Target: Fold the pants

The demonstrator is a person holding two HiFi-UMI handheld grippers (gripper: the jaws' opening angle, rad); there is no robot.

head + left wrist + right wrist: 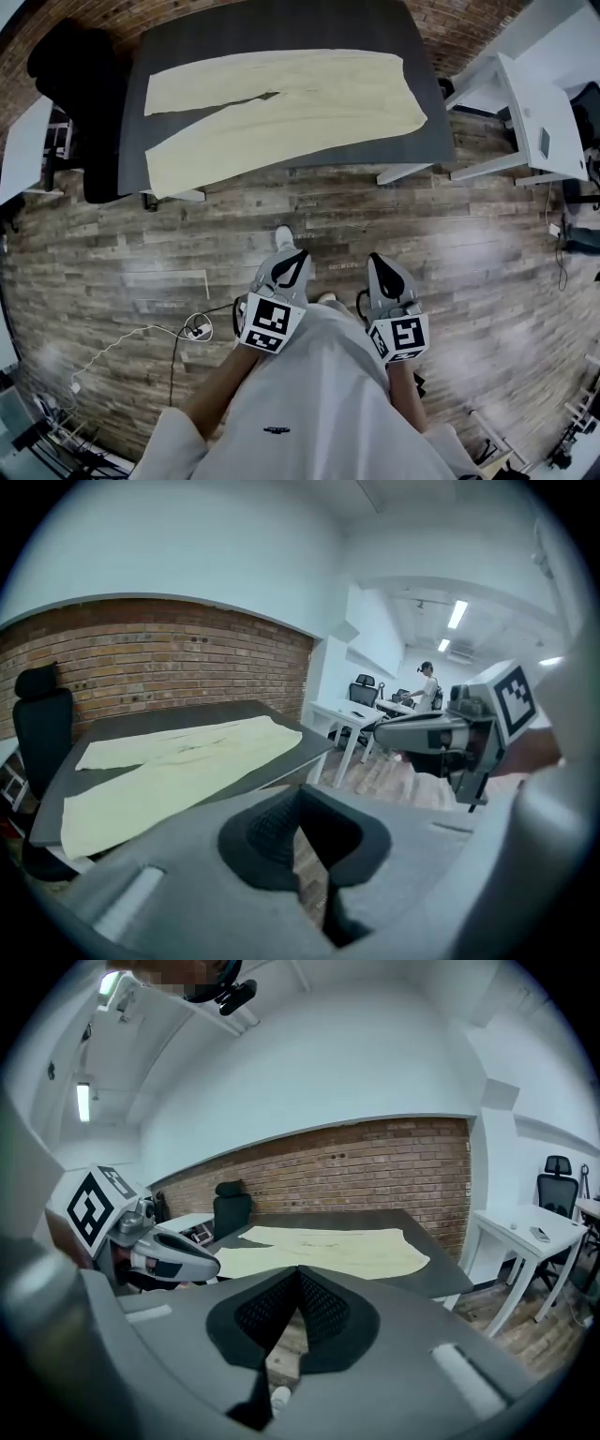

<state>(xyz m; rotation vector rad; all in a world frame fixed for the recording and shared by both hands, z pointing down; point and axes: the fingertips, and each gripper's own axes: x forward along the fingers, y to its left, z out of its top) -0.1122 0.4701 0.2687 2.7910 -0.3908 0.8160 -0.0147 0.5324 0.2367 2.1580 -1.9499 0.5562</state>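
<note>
Both our grippers have their jaws pressed together on nothing: left gripper (294, 257) and right gripper (375, 261) hang over the wooden floor (131, 244). Ahead, a dark surface (281, 28) stands by a brick wall (169, 658). The cream pants (281, 98) lie flat on it, well apart from both grippers, legs pointing left. A black chair (70, 66) stands at its left end and a white desk (534, 112) to its right.

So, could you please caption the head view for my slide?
Cream fabric pants flat on a dark grey table; left gripper and right gripper shut, not touching them.
</note>
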